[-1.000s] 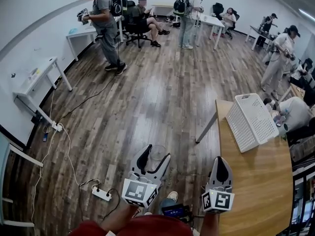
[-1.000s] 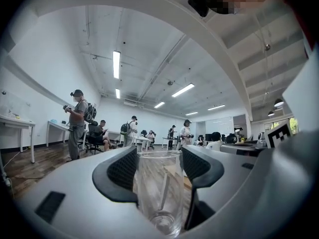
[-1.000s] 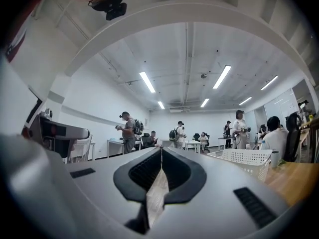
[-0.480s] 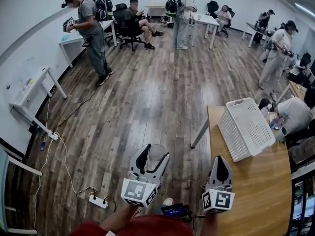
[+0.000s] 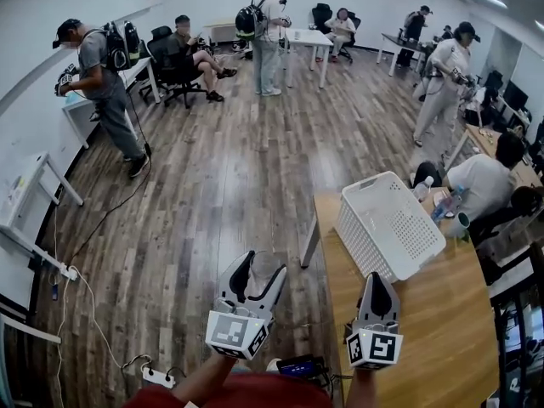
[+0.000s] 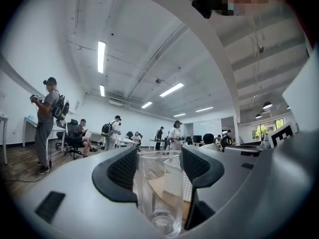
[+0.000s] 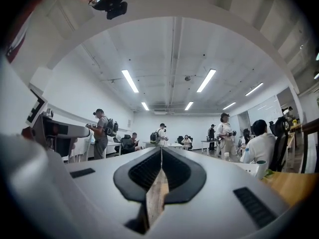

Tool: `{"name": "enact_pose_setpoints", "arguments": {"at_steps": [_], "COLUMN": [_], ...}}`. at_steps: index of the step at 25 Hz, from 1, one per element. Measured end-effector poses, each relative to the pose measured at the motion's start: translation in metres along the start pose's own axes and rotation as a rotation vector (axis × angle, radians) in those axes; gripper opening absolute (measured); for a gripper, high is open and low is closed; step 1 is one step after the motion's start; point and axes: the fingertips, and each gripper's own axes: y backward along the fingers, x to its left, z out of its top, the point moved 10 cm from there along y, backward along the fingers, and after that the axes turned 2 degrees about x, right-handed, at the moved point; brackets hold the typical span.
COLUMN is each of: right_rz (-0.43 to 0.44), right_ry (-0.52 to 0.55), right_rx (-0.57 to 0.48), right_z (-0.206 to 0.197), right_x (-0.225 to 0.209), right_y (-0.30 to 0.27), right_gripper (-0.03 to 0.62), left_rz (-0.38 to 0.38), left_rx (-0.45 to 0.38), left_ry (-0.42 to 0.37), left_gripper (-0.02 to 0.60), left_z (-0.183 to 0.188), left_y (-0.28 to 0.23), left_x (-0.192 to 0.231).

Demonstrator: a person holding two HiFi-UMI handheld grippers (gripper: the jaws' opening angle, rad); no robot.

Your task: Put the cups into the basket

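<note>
Left hand-held gripper [image 5: 255,270], lower centre, level, jaws gripping a cup [image 6: 158,183]. Right hand-held gripper [image 5: 379,286], lower right, jaws together, empty.

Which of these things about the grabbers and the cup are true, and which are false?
1. The left gripper holds a clear cup between its jaws. True.
2. The right gripper has its jaws wide open. False: its jaws are together, with nothing between them.
3. The white basket sits on the floor. False: it rests on the wooden table.
4. The clear cup is already inside the white basket. False: it is in the left gripper, over the floor and apart from the basket.
5. Other people are in the room. True.
</note>
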Motion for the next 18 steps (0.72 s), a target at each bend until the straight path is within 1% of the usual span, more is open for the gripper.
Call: {"name": "enact_pose_setpoints", "arguments": {"at_steps": [3,8,13,18], "right_rz": [-0.039,-0.096,-0.179,-0.258], "right_ry": [0.006,0.016,0.031,0.049], "right_rx": [0.0,0.017,0.012,0.044], "right_z": [0.001,-0.007,-0.011,-0.012], "right_x": [-0.017,-0.034,-0.044,-0.053], "right_y": [0.0,-0.007,-0.028,-0.049], "right_gripper": [0.012,0.012,0.012,0.012], "left_rz": [-0.035,-0.091,-0.177,-0.257], "left_rx": [0.0,0.014,0.019,0.042], "left_ry": [0.006,0.022,0.03,0.05], "left_gripper": [0.284,0.284,0.284,0.284], "left_z": [-0.002,-0.01,-0.018,-0.026], "left_y": [-0.021,-0.054,-0.1,-0.148], "left_x": [-0.009,-0.014,-0.005,0.004]}}
